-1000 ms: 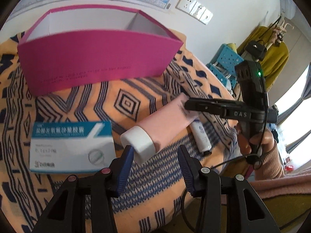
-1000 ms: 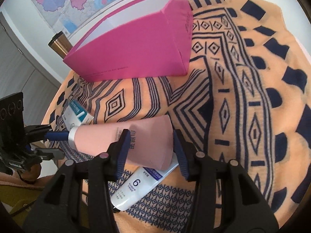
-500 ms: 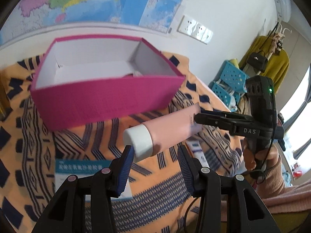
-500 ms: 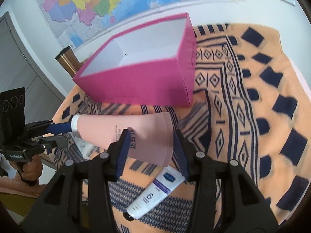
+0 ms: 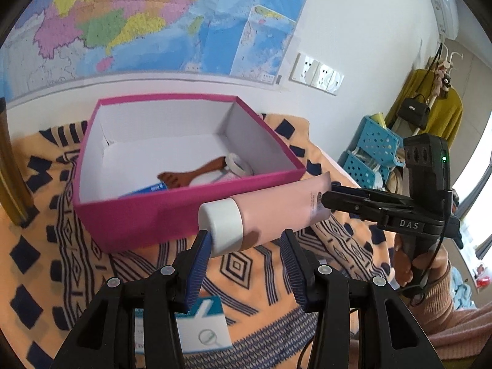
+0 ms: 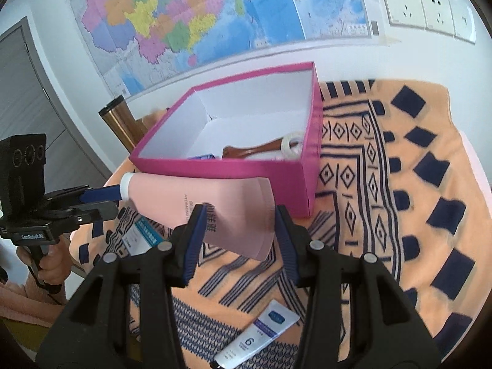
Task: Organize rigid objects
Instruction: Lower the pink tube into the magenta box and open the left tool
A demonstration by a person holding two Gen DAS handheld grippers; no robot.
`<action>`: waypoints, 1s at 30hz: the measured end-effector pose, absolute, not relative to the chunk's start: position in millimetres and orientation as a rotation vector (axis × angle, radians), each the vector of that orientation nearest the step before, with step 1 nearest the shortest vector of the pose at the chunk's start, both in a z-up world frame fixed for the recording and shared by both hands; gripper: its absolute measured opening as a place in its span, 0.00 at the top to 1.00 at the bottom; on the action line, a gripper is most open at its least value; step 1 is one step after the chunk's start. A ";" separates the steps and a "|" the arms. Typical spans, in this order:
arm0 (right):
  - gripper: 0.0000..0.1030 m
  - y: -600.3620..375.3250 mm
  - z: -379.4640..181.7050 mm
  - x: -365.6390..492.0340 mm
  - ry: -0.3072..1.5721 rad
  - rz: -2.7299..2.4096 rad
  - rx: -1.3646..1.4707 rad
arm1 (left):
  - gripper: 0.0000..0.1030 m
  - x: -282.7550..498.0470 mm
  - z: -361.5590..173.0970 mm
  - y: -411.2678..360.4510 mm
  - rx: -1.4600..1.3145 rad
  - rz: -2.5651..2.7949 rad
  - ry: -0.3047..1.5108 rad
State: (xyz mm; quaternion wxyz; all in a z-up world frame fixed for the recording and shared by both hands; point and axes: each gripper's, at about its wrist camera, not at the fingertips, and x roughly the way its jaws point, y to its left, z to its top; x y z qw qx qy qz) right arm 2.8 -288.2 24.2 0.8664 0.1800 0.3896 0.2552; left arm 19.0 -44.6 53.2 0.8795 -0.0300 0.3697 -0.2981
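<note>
we are holding the pink tube (image 6: 212, 206) above the cloth, beside the magenta box (image 5: 172, 215): right gripper (image 6: 238, 233) clamping its crimped end, left gripper (image 5: 246, 247) open around the cap. a wooden spatula (image 5: 192, 174) is lying inside; a white tube (image 6: 258, 336) and medicine carton (image 5: 200, 326) are waiting on the patterned blanket (image 6: 399, 184), under a wall map (image 6: 215, 15).

Place: you are in a lived-in room of a home.
Wall: a large coloured map (image 6: 215, 15) hangs above a row of white wall sockets (image 6: 427, 9).
Surface: you work over an orange blanket (image 6: 415, 169) with a dark blue geometric pattern.
Clothing corner: a coat rack (image 5: 442, 61) carries a mustard garment (image 5: 442, 113) and a black handbag (image 5: 413, 109).
Storage: blue perforated plastic baskets (image 5: 375, 147) stand stacked beside it.
Other signs: an air conditioner (image 5: 447, 9) sits high on the wall, and a grey door (image 6: 27, 92) stands at the side.
</note>
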 end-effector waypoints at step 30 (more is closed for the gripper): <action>0.53 -289.9 57.7 58.0 0.727 0.513 0.328 | 0.55 69.6 74.1 -46.3 -0.075 -0.554 0.736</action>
